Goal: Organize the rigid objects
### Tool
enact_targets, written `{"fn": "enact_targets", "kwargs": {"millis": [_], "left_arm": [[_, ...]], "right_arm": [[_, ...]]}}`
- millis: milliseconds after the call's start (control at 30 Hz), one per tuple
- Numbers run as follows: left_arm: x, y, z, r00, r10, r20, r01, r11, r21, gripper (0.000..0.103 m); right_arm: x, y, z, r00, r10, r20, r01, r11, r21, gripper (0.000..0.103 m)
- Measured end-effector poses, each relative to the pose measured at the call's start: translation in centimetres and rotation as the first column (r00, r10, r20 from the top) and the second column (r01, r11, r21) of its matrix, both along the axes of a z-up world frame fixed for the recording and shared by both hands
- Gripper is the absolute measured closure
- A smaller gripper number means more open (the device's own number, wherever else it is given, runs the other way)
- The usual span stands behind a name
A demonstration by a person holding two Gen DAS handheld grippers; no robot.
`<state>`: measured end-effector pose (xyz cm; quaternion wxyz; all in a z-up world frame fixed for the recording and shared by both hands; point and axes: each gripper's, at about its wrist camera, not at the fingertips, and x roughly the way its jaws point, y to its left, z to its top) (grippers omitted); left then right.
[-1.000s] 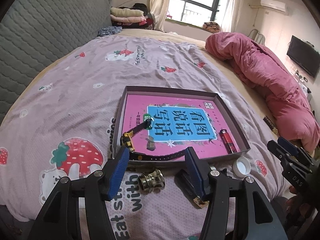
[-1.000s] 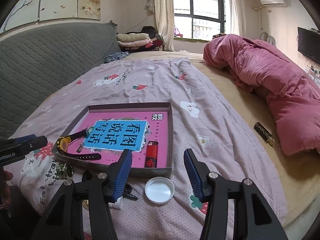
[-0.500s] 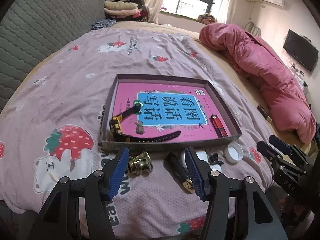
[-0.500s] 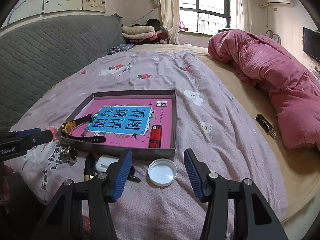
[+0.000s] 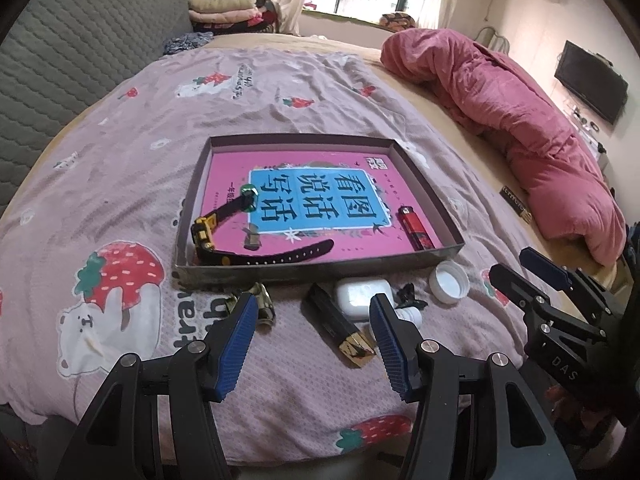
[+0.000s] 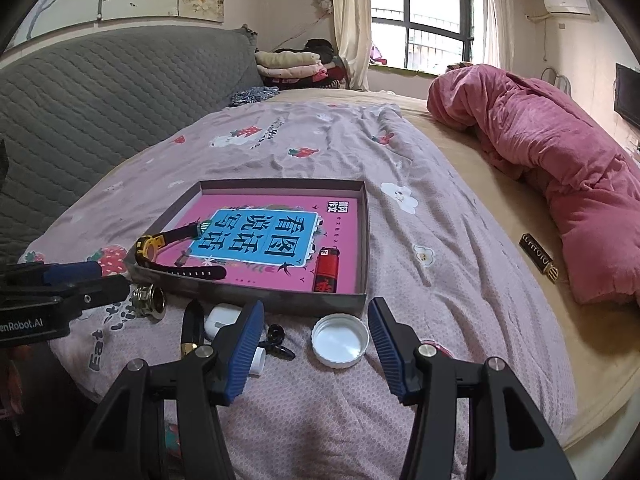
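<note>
Hovering over the near edge of the bed, the left gripper (image 5: pixel 314 336) is standing with its blue pads apart and gripping nothing; a black-and-gold case (image 5: pixel 338 326) is lying on the sheet in the gap between them, untouched. A brass fitting (image 5: pixel 262 304) is sitting just beside the left pad, partly hidden by it, and a white earbud case (image 5: pixel 362 296) is lying just beyond the right pad, near the tray wall. The right gripper (image 6: pixel 316 338) is likewise hanging open and empty, with a white bottle cap (image 6: pixel 340 340) lying on the sheet between its pads, touching neither. A small black clip (image 6: pixel 278 340) is resting just beside its left pad. The shallow grey tray (image 5: pixel 320 268) is sitting beyond both grippers, holding a pink book, a yellow-and-black watch (image 5: pixel 224 240) at its left side and a red lighter (image 5: pixel 416 226) at its right. A pink quilt (image 6: pixel 560 168) is lying bunched well off to the right.
</note>
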<state>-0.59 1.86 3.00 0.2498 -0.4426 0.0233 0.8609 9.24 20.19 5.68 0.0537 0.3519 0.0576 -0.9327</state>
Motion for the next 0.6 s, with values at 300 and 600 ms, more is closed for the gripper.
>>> {"fn": "enact_targets", "kwargs": {"millis": [300,600], "left_arm": [[0.1,0.3,-0.8,0.999,-0.012,0.036,0.012,1.0,-0.008,0.043],[0.1,0.8,-2.0,0.997,-0.029,0.073,0.03,0.999,-0.018,0.043]], "right_arm": [[-0.1,0.8,-0.4,0.999,-0.013,0.035,0.014,1.0,-0.023,0.049],[-0.5,0.8,-1.8,0.996,-0.01,0.093,0.011,1.0,-0.009,0.049]]}}
